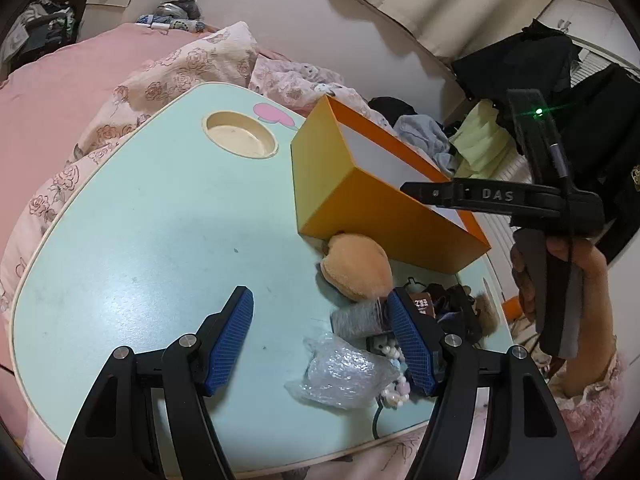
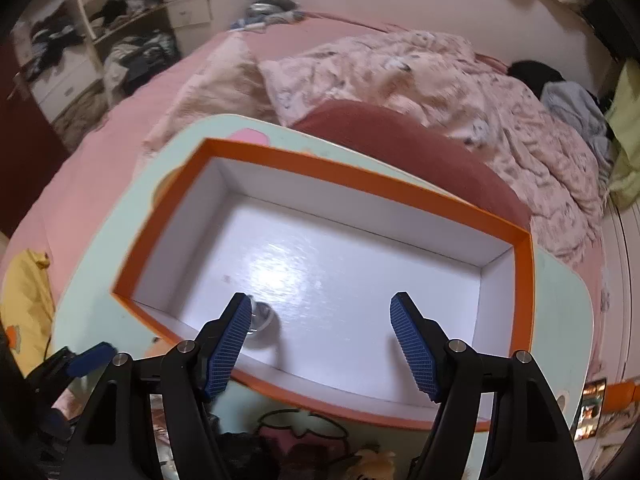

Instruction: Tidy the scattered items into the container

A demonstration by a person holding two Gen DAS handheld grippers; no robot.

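My left gripper [image 1: 320, 316] hangs open over the mint-green lap table [image 1: 160, 240]. Below its fingers lie a clear bubble-wrap bag [image 1: 340, 372], a grey fuzzy item [image 1: 356, 318] and an orange plush [image 1: 356, 266], none of them gripped. Dark small items [image 1: 452, 304] lie right of them. The orange box [image 2: 332, 168] with a white inside stands on the table. My right gripper [image 2: 322, 316] is open above it, nothing between its pads. A small shiny round item [image 2: 262, 318] lies on the box floor by the left fingertip. The left wrist view shows the right gripper [image 1: 414, 191] side-on, held by a hand [image 1: 560, 248].
A round cup recess [image 1: 240, 138] sits in the table's far left. A pink bed [image 1: 60, 100] with a flowered quilt [image 2: 440, 76] surrounds the table. Clothes are piled at the right [image 1: 480, 140] and on shelves [image 2: 60, 40] at the back left.
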